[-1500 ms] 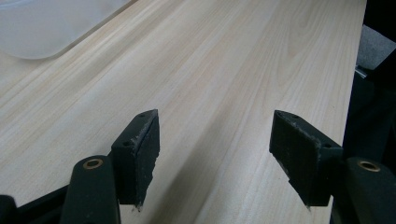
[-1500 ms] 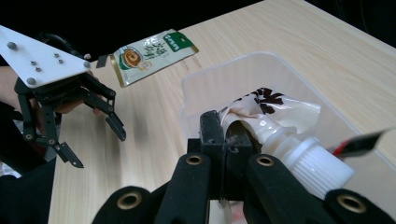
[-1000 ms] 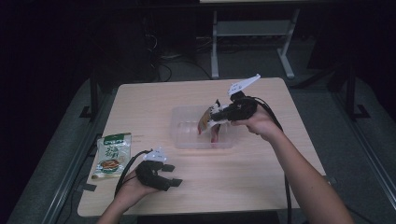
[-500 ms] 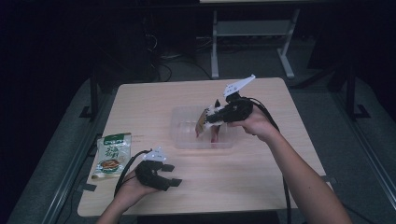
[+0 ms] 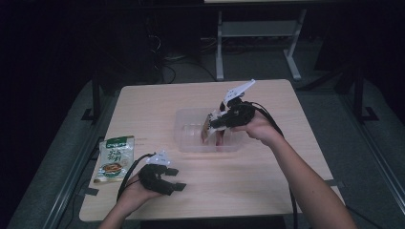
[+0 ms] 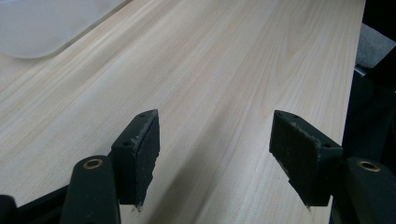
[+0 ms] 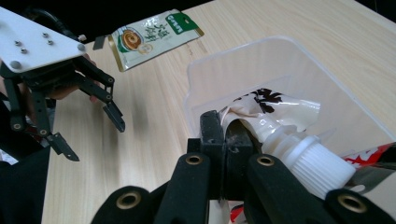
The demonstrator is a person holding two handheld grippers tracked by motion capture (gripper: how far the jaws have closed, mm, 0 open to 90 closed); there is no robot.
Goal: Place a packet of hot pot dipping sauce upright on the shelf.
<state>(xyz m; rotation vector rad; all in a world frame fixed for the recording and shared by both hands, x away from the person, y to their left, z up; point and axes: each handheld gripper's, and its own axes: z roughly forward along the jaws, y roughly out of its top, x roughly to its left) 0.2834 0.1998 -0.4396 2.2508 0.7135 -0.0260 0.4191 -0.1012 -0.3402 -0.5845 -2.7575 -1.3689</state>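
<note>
A soft pouch (image 7: 273, 105) with black lettering and a white screw cap (image 7: 317, 165) hangs inside a clear plastic container (image 7: 261, 56). My right gripper (image 7: 226, 135) is shut on the pouch's top edge, right beside the cap. In the high view the right gripper (image 5: 213, 125) holds the pouch (image 5: 206, 132) over the container (image 5: 188, 143) at mid table. My left gripper (image 5: 177, 180) rests near the table's front left, open, with nothing between its jaws. Bare wood lies under the left gripper (image 6: 215, 154).
A green food packet (image 5: 114, 157) lies flat at the table's left edge, beside the left hand. The same green packet (image 7: 154, 32) lies beyond the left gripper (image 7: 93, 126) in the right gripper view. A corner of the container (image 6: 42, 23) lies ahead of the left jaws.
The right gripper with the pouch has edged slightly to the left over the container. The left gripper has stayed where it was.
</note>
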